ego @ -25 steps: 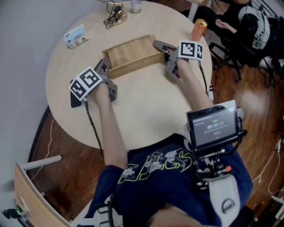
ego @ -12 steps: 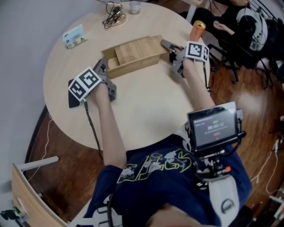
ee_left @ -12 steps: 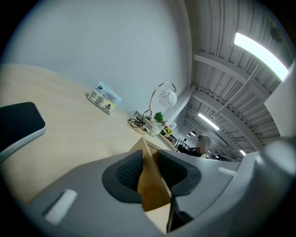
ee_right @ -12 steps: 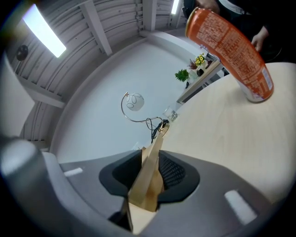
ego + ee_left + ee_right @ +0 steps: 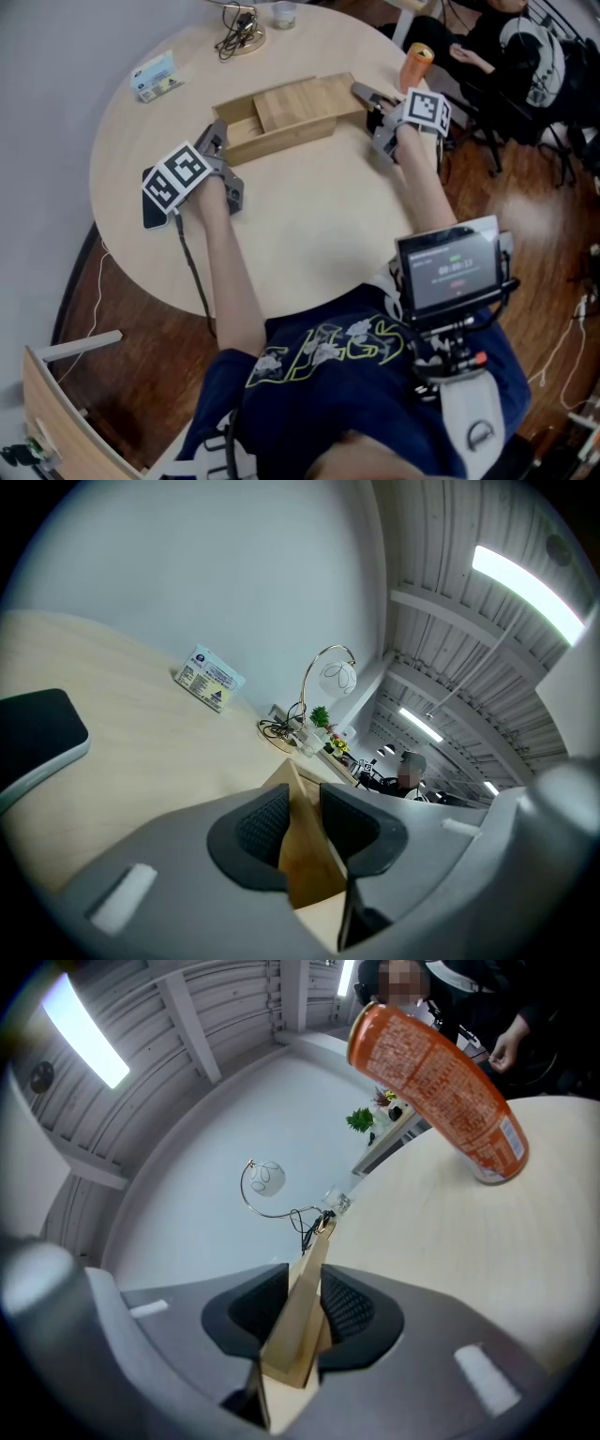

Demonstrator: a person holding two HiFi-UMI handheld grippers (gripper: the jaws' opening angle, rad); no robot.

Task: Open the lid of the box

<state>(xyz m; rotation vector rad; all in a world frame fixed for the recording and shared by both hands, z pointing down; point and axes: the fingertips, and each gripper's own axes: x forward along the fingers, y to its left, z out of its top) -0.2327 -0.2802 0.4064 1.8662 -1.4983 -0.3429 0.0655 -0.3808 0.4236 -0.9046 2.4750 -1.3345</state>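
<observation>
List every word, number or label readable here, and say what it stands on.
No text reads clearly.
Orange can: printed label, too blurred to read.
Blue-and-white card: print too small.
Chest screen: digits too small.
Shirt: stylised lettering, illegible.

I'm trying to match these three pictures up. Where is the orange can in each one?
Head view: the orange can stands at the table's far right edge.
Left gripper view: not in it.
Right gripper view: large, at upper right.
Shared landmark: the wooden box, low centre in the left gripper view; its lid, low centre in the right.
</observation>
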